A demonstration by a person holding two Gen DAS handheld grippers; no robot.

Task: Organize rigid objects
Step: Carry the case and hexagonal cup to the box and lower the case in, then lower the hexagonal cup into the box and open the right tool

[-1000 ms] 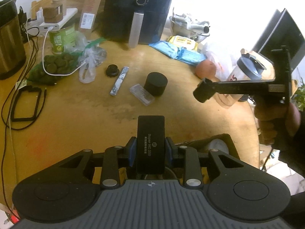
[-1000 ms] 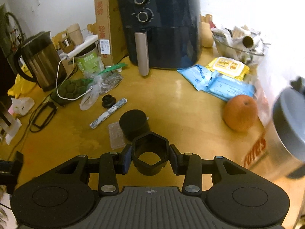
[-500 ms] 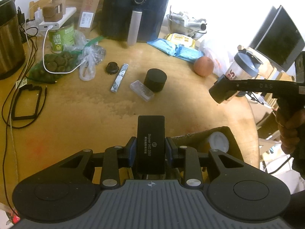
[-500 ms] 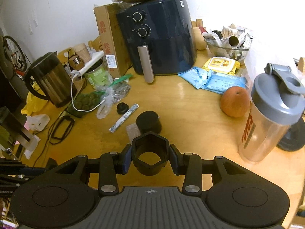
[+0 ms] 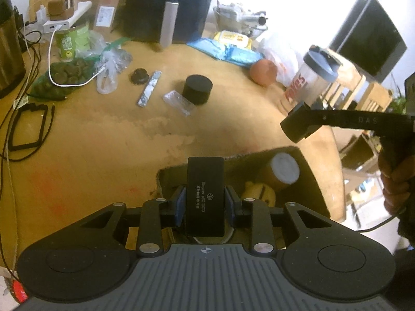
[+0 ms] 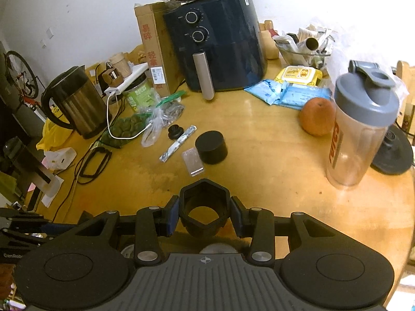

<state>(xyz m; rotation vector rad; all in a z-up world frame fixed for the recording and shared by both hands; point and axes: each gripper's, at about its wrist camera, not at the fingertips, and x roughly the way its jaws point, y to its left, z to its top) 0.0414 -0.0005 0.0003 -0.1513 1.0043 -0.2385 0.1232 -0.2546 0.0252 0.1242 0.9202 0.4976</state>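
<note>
My left gripper [image 5: 205,202] is shut on a black rectangular device [image 5: 205,186] and holds it over an open cardboard box [image 5: 308,181] at the table's near edge. The box holds a white-capped jar [image 5: 284,168] and a yellow toy [image 5: 259,193]. My right gripper [image 6: 205,213] is shut on a black hexagonal cup [image 6: 204,208], above the table's near edge; it shows from the side in the left wrist view [image 5: 298,127]. On the table lie a black round container [image 6: 211,147], a clear plastic case [image 6: 192,161], a silver stick [image 6: 177,143] and a small black knob [image 6: 175,131].
A dark air fryer [image 6: 218,41], a kettle [image 6: 75,102], a shaker bottle [image 6: 363,124], an orange [image 6: 316,116], blue packets [image 6: 288,94], a green can [image 6: 138,94] and cables [image 6: 93,160] crowd the back and sides of the wooden table [image 6: 272,176].
Both grippers have drawn back toward the near edge. The cardboard box has come fully into the left wrist view beneath the black device. Both grips are unchanged.
</note>
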